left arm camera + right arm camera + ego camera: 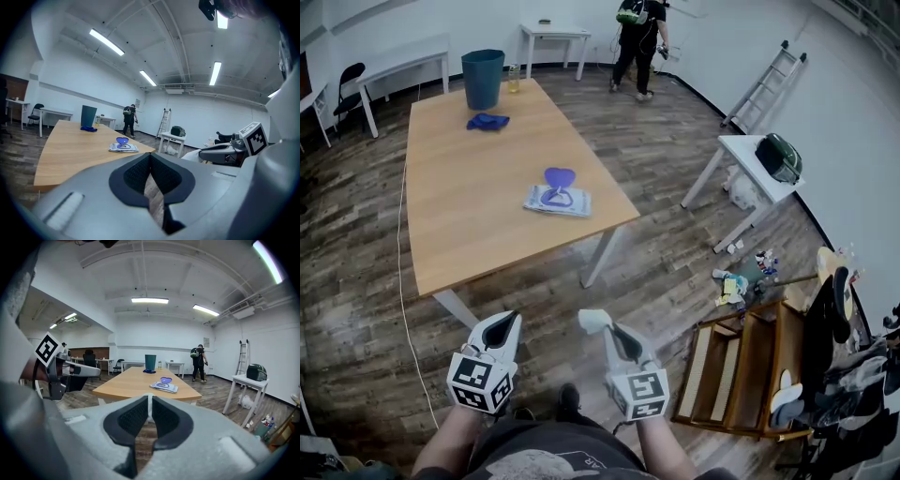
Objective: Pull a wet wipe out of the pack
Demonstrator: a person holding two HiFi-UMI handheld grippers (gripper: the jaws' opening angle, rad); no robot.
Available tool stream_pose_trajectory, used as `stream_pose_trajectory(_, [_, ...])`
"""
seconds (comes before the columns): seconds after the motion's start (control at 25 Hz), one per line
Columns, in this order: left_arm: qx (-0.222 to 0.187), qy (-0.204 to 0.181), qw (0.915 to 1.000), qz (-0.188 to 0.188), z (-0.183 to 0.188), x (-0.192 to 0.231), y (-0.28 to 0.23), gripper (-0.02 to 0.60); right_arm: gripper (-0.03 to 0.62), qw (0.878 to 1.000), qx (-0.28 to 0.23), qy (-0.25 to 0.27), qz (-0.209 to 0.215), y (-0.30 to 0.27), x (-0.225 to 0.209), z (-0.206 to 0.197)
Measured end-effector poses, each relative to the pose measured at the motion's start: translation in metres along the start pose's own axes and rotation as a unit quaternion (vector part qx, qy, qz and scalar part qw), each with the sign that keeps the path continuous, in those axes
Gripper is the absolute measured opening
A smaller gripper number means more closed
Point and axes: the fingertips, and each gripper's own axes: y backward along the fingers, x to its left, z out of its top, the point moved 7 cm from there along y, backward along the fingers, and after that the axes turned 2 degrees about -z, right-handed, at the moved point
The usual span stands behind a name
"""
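Note:
The wet wipe pack (556,200) lies flat on the wooden table (459,206) near its right edge, with its purple lid (560,176) flipped up. It also shows far ahead in the left gripper view as the pack (123,147) and in the right gripper view as the pack (164,386). Both grippers hang close to my body over the floor, well short of the table. My left gripper (512,319) is shut and empty, its pads (138,172) meeting. My right gripper (605,326) is shut on a small white wipe (592,321), a thin white strip (149,405) between its pads.
A teal bin (483,78) and a blue cloth (487,121) sit at the table's far end. A person (639,42) stands at the back. To the right are a ladder (764,84), a small white table (741,150) with a dark bag, and a wooden rack (741,366).

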Motion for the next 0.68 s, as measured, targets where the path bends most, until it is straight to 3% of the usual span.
stream_pose_trajectory(0.28, [-0.006,0.001,0.9999,-0.011,0.003,0.007,0.013,0.018,0.018,1.000,-0.001,-0.001,-0.020,0.011,0.012,0.002])
stream_pose_trajectory(0.68, [0.004,0.002,0.9999,-0.014,-0.003,0.014,0.021,0.018,0.017,1.000,-0.003,-0.006,-0.016,0.011,0.025,-0.003])
